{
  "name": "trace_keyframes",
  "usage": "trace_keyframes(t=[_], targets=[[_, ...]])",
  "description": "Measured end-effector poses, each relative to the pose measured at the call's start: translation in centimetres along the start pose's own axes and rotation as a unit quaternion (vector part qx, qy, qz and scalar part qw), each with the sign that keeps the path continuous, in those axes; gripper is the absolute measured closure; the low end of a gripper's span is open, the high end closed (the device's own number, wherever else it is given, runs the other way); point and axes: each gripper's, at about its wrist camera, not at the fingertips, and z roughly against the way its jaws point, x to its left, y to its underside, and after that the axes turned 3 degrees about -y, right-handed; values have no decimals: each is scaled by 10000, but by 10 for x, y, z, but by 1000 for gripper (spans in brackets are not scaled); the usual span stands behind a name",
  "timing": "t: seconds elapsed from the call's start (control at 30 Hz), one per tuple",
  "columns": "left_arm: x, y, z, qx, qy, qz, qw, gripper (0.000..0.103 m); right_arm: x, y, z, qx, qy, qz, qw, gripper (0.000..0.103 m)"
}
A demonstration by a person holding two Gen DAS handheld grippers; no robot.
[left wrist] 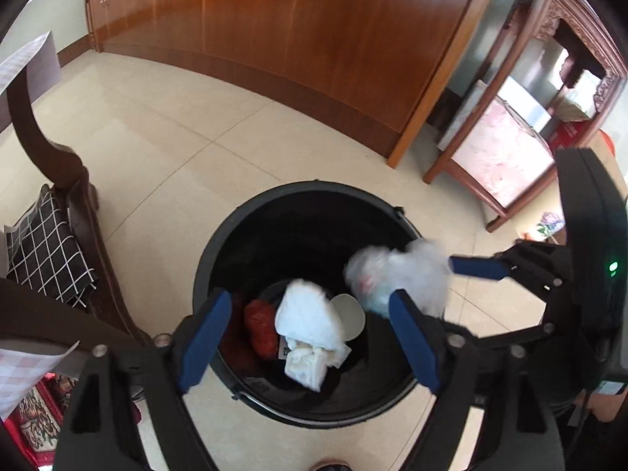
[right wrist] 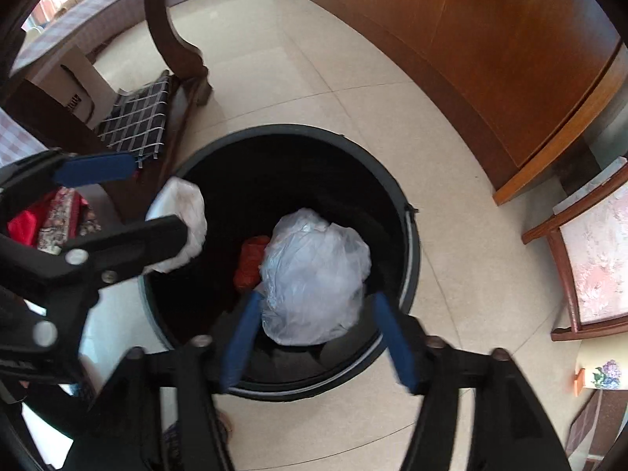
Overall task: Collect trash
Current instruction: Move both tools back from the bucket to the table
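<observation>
A black round bin [left wrist: 314,186] stands on the tiled floor under both grippers. My left gripper [left wrist: 310,341] is open above it. A crumpled white paper wad [left wrist: 310,329] hangs loose between its blue pads, well apart from both. My right gripper [right wrist: 318,337] is open over the bin [right wrist: 298,128] too. A clear plastic bag [right wrist: 314,278] sits between its fingers and looks loose. In the left wrist view that bag [left wrist: 396,278] is blurred beside one right finger [left wrist: 479,267]. Deep in the bin lie a red bag [left wrist: 261,325] and a white cup [left wrist: 351,316].
A long wooden cabinet [left wrist: 314,39] runs along the far side. A carved side table [left wrist: 510,149] stands to the right. On the left are a dark table leg [left wrist: 39,137] and a black checked cloth [left wrist: 47,251]. Pale floor tiles surround the bin.
</observation>
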Motion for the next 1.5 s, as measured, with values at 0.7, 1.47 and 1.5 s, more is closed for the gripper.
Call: trace_keyframes(t=[0.7,1.47,1.5], targets=[[6,-1,48,-493,-521,-39,9974,0,-21,6,62,-854,922,-830,9886,0],[66,43,169,-1384,-1185,453,9822,0,70,1,171,-1987,669,-566,9761,0],[72,45,174,-1430,-1225,523,9807,0,77,0,172,-2002,634,-523,9763,0]])
